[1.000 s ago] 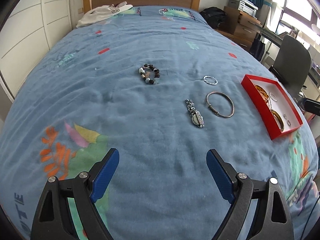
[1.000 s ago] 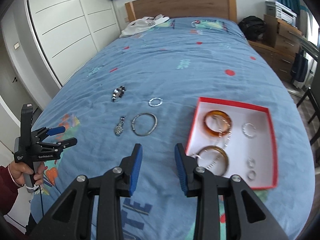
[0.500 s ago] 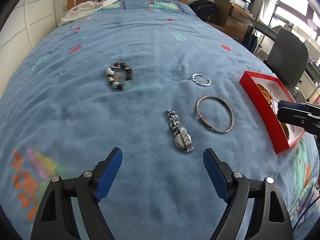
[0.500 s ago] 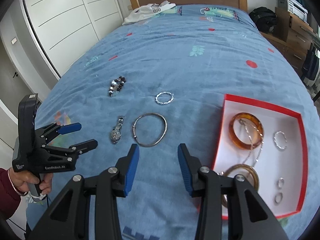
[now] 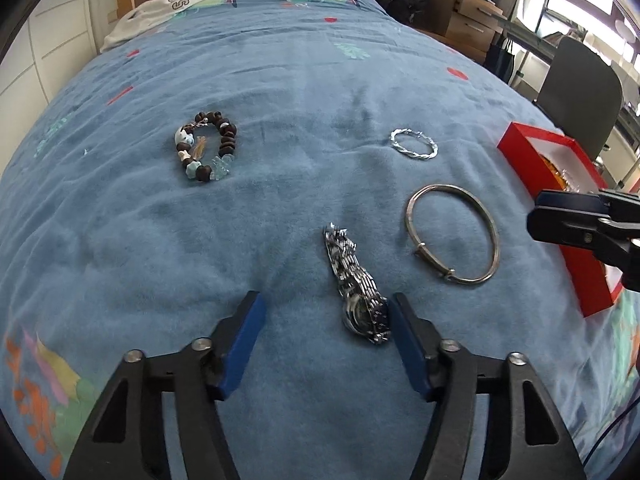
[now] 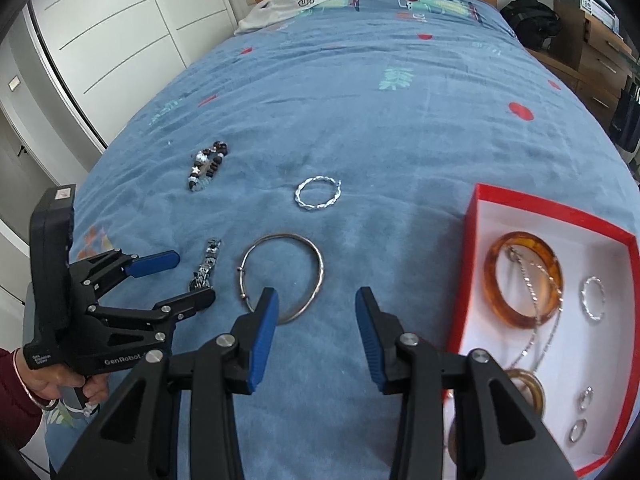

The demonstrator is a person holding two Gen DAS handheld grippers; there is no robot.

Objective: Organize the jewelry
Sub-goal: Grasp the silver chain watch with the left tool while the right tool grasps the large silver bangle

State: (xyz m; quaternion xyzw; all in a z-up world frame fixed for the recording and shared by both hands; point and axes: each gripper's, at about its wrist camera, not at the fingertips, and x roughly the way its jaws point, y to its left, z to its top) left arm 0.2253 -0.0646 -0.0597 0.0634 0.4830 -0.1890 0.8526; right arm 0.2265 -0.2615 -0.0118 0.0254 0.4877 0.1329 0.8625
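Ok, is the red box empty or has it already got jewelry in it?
Not empty. The red box is open and holds an amber bangle, a chain necklace, a twisted silver ring and smaller rings.

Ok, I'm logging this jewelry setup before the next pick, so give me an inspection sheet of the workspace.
Surface: blue bedspread, wrinkled.
Job's things: watch, silver bangle, twisted ring and beaded bracelet loose on the bed; red box holds an amber bangle, chain and rings.
Clutter: white garment by the headboard.
Grippers: left gripper open, right finger beside the watch; right gripper open near the silver bangle.
Cables: nothing seen.
Surroundings: wardrobe, drawers, chair.
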